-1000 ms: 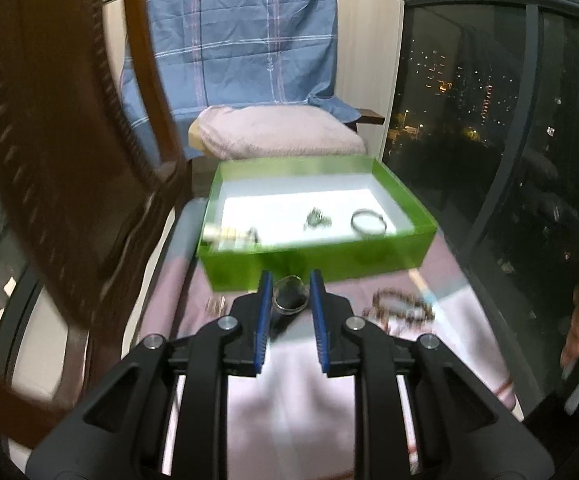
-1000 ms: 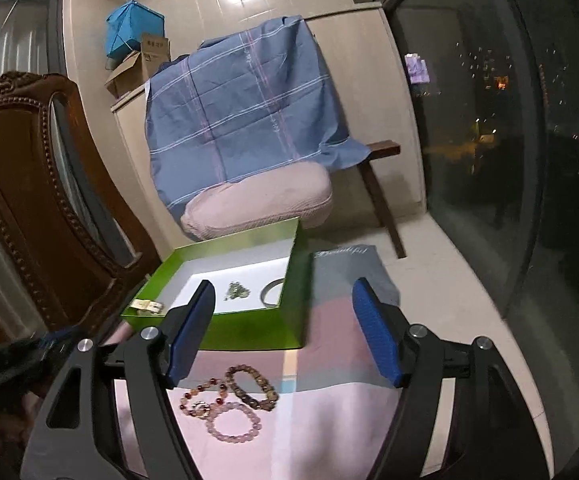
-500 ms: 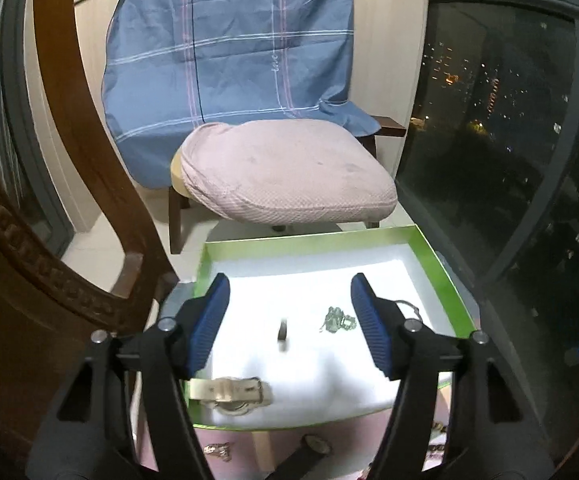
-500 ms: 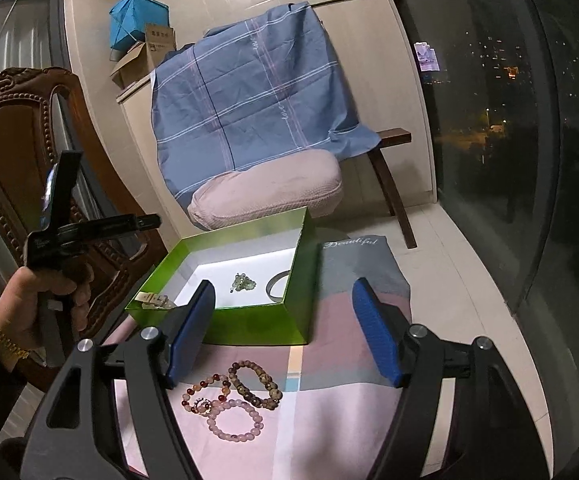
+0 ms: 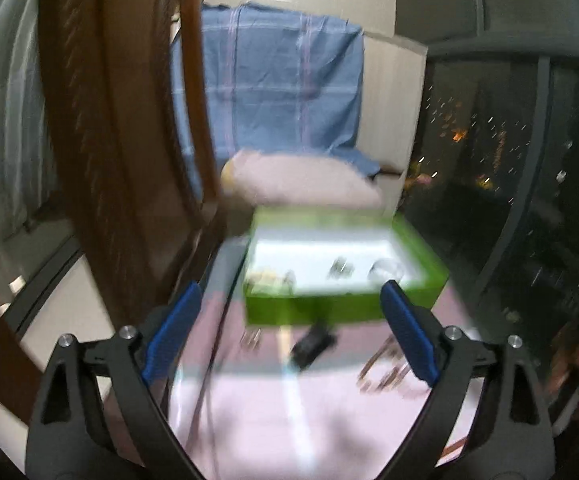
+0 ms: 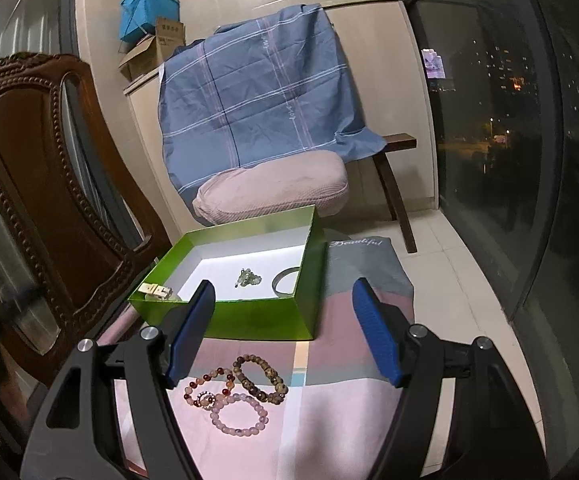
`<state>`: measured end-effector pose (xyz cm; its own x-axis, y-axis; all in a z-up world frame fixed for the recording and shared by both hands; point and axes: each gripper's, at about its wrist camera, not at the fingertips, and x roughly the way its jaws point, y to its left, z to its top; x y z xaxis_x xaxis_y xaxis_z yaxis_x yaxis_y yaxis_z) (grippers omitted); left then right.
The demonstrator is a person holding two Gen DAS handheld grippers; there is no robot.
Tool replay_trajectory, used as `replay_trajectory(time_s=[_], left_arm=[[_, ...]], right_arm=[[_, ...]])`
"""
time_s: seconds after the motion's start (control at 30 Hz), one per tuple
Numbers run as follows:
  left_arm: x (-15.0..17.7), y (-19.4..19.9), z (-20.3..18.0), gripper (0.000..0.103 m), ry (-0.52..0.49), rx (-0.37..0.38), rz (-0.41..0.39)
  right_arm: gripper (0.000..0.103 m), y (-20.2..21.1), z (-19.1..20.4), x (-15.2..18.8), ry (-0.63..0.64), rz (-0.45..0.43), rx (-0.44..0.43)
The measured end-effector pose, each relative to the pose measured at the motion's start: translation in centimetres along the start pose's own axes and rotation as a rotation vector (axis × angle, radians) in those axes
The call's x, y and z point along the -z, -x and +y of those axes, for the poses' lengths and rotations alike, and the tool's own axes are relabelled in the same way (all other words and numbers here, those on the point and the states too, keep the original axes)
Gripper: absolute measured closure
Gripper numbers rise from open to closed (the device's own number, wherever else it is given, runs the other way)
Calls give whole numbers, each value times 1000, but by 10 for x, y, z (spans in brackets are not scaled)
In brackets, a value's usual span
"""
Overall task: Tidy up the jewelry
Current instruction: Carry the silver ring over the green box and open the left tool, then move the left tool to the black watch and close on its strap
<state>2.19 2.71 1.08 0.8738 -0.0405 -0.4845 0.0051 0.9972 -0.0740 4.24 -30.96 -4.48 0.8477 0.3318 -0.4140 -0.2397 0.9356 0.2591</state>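
A pink cloth [image 6: 329,412] holds a green box [image 6: 257,316] and three bead bracelets [image 6: 237,396] close in front of it.

Glossy green cardboard box [image 6: 257,322]; carved polished wooden chair [image 6: 45,184]; beaded bracelets [image 6: 235,392] on matt pink cloth [image 6: 329,420].

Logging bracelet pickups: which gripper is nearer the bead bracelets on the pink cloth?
Right. The right gripper hangs open directly over the bead bracelets; the left gripper is open with them off by its right finger.

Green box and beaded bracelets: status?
Left gripper and right gripper open, empty. Three beaded bracelets on pink cloth, outside green cardboard box. Nothing blocking.
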Motion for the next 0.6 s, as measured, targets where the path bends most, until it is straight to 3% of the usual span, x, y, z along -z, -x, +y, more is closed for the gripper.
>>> replay_trajectory(time_s=[0.1, 0.6], left_arm=[[16, -25, -2, 18, -42, -39, 130], [21, -27, -6, 18, -62, -43, 145]], right_arm=[[33, -3, 7, 4, 22, 8, 9], [33, -8, 22, 10, 73, 19, 17]])
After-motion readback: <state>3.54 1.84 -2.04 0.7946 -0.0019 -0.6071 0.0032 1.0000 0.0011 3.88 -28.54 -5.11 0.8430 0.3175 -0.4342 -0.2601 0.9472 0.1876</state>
